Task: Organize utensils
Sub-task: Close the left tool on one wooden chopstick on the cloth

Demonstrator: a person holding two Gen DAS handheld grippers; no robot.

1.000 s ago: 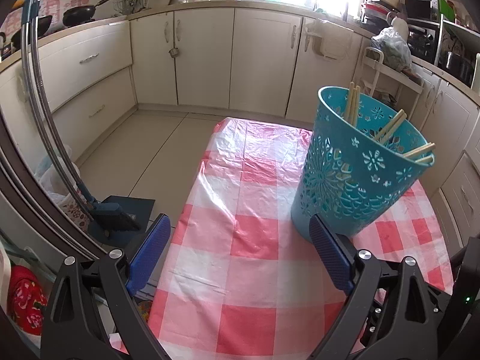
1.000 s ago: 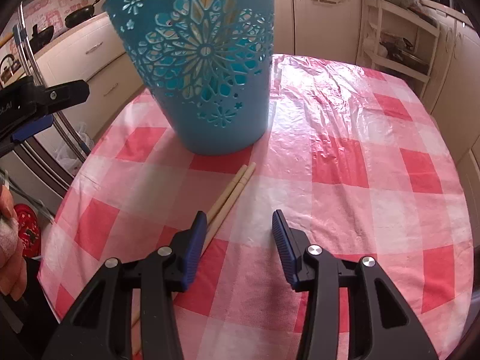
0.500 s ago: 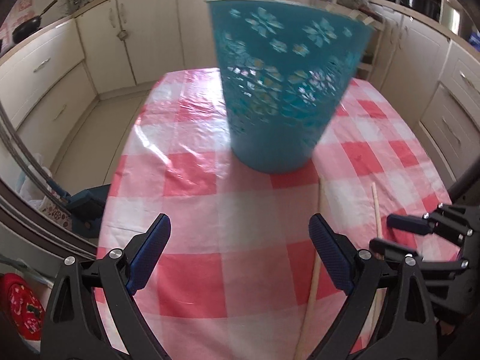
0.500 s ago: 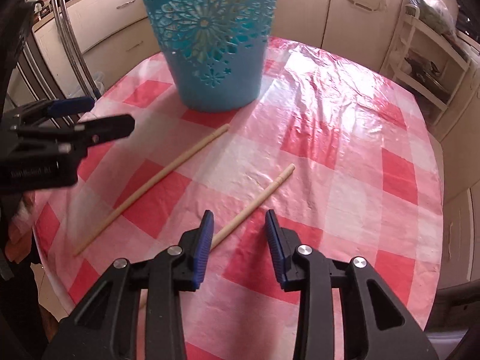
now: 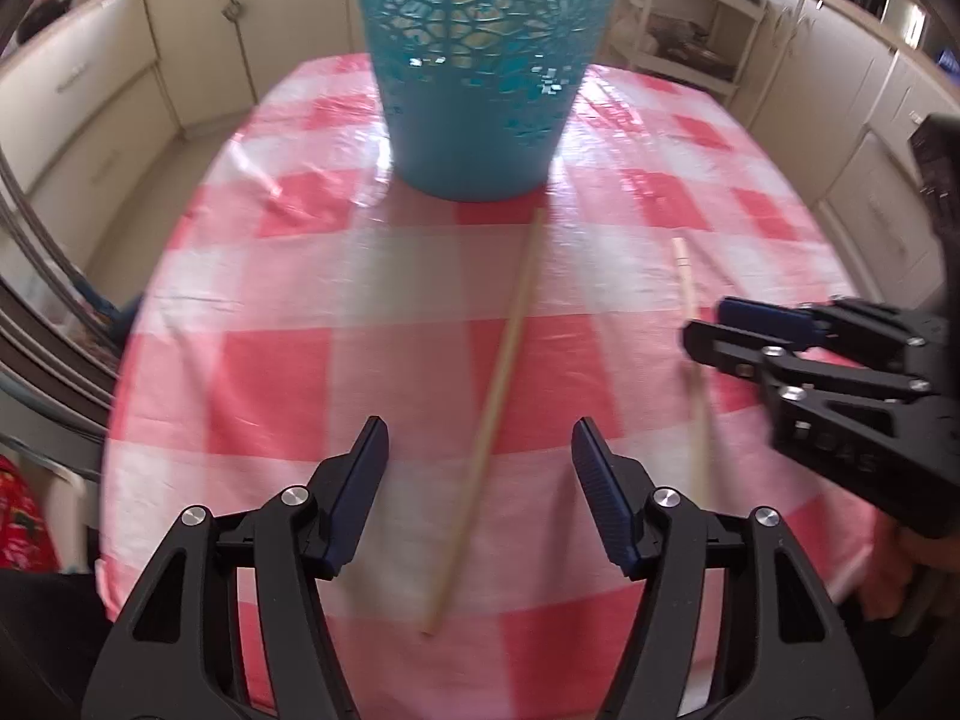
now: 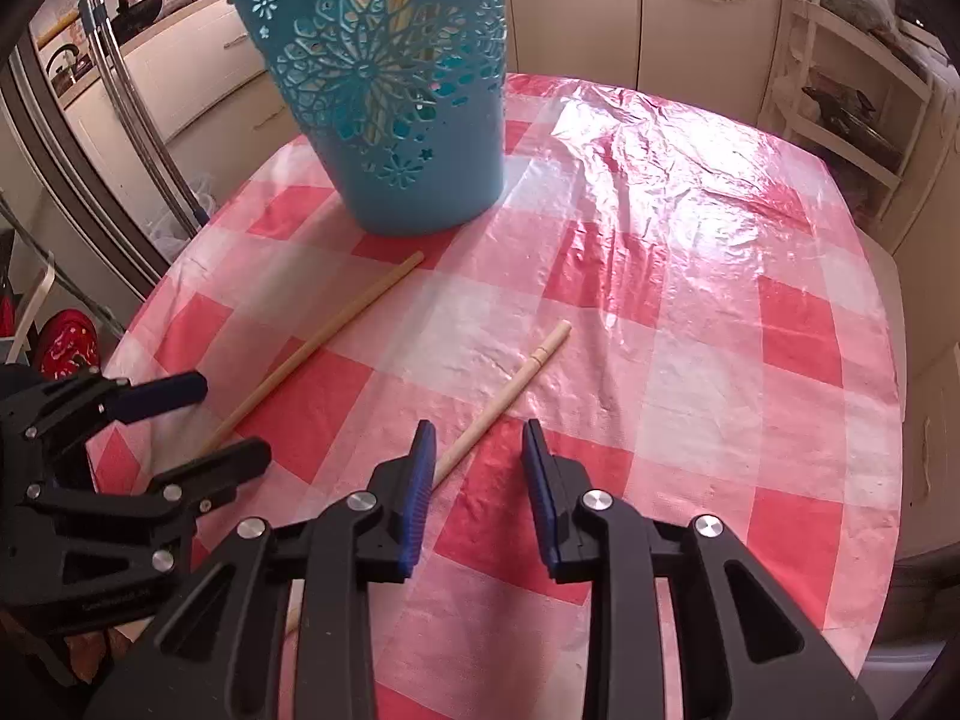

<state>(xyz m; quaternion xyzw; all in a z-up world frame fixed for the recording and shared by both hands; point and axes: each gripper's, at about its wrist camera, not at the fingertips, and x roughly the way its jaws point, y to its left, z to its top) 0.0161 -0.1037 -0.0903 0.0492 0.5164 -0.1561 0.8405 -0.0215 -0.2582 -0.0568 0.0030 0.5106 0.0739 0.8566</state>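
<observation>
My left gripper [image 5: 480, 456] is closing, unclenched, astride 1 pale wooden chopstick [image 5: 501, 372] on the checked bench [image 5: 288, 360]. My right gripper [image 6: 474, 456] narrows around the other chopstick [image 6: 510, 387], not gripping. Ahead: the perforated blue plastic basket [image 6: 396, 120].

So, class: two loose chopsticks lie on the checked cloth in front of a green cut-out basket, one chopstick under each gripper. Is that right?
Not quite: the basket is blue, not green, as the right wrist view shows. The rest holds: two chopsticks on the checked cloth, one under the left gripper, the other under the right gripper.
</observation>
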